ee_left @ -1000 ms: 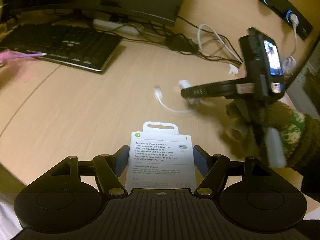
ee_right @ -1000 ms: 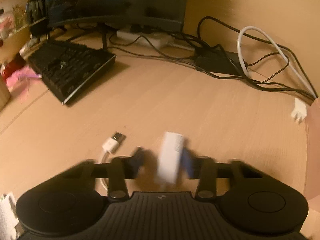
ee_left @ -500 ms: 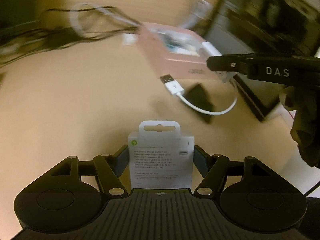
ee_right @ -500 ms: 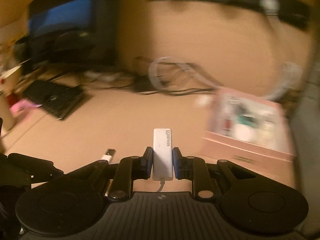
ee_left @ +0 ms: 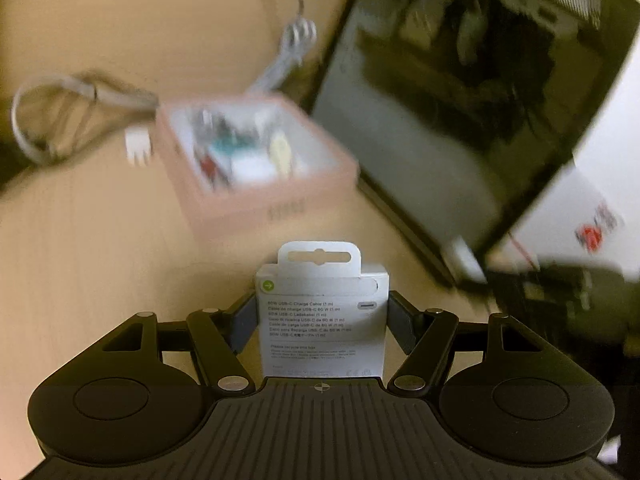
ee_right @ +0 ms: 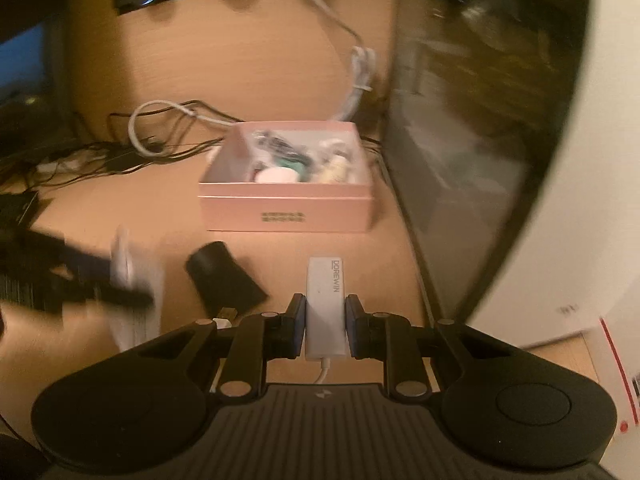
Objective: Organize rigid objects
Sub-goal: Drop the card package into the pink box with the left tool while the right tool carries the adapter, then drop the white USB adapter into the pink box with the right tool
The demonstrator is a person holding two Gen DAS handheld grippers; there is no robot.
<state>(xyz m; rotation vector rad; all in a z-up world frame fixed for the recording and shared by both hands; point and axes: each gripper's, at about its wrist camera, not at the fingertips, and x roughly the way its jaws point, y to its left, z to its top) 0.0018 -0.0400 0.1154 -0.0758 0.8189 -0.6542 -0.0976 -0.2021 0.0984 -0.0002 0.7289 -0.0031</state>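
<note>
Since both grippers are loaded rn, the risk is mostly at the drop-off. Left gripper (ee_left: 322, 320) is pinching a white USB-C cable box (ee_left: 322, 316) by its side walls, hang tab pointing fwd. Right gripper (ee_right: 325, 326) is clamped on a slim white adapter (ee_right: 323, 304) w/ its thin cord trailing back toward the handle.

Both are up off the desk (ee_right: 260, 72), facing the pink box (ee_right: 286, 208), which sits against a dark PC case (ee_right: 460, 140) and already has a bunch of small stuff in it.

What could go wrong imo:
- pink box is pretty full, so the cable box might land on the rim or perch on top and slide out
- adapter's cord could snag on the gripper or the box edge on release
- both tools heading for one opening = they could bump each other
- black pouch-ish thing (ee_right: 224, 280) lies on the desk just short of the pink box, easy to clip coming in low

Left view is blurry, so can't tell exact clearance.
</note>
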